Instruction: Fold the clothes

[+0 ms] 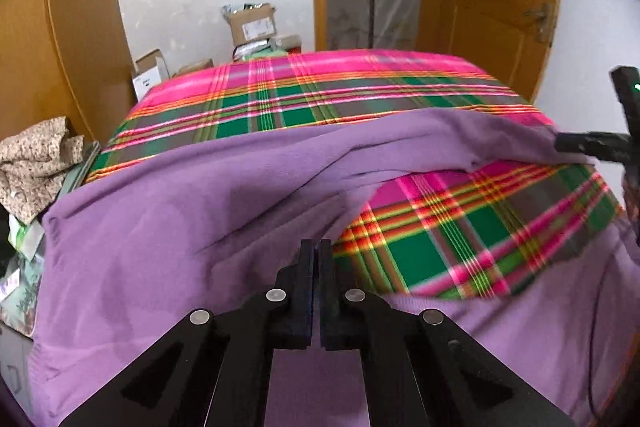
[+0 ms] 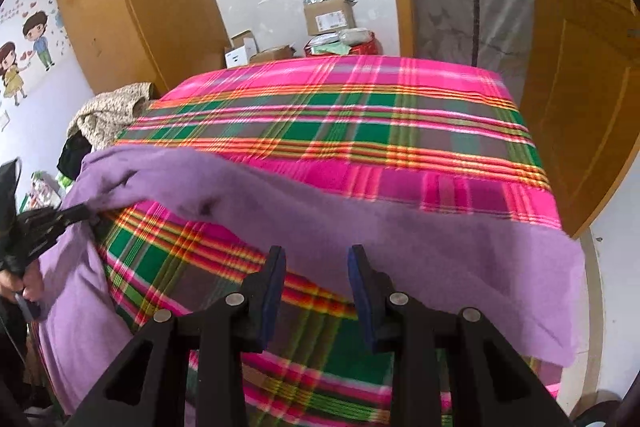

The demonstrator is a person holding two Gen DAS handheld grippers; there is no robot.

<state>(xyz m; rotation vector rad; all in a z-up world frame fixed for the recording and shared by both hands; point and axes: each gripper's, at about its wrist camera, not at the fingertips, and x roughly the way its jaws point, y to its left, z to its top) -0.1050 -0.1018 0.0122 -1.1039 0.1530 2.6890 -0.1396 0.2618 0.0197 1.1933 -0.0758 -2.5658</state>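
Left view, your left gripper [image 1: 316, 247]: jaws pressed together, pads meeting with no gap; tips sit at the edge of the garment [image 1: 160, 247], right where purple meets plaid; whether a fold of cloth is pinched between them you cannot tell from here
Left view, garment: purple knit, spread over the near and left part of the plaid cover [image 1: 460, 239]; one band runs up and right toward your right gripper [image 1: 588, 143] at the frame's right edge
Left view, cover: pink, green and orange plaid, bare in a patch just right of the tips and across the far half
Left view, surroundings: boxes [image 1: 252, 23] against the white wall beyond; floral cloth [image 1: 36, 163] heaped at far left
Right view, your right gripper [image 2: 316, 259]: jaws standing apart, nothing between the pads; plaid shows through the gap
Right view, garment [image 2: 440, 239]: purple band crosses just beyond the tips, draping off the right edge; left end hangs down beside your left gripper [image 2: 76, 213]
Right view, left gripper: tip touching the purple cloth; its state is not clear from this side
Right view, hand [image 2: 28, 291]: only partly seen at far left edge
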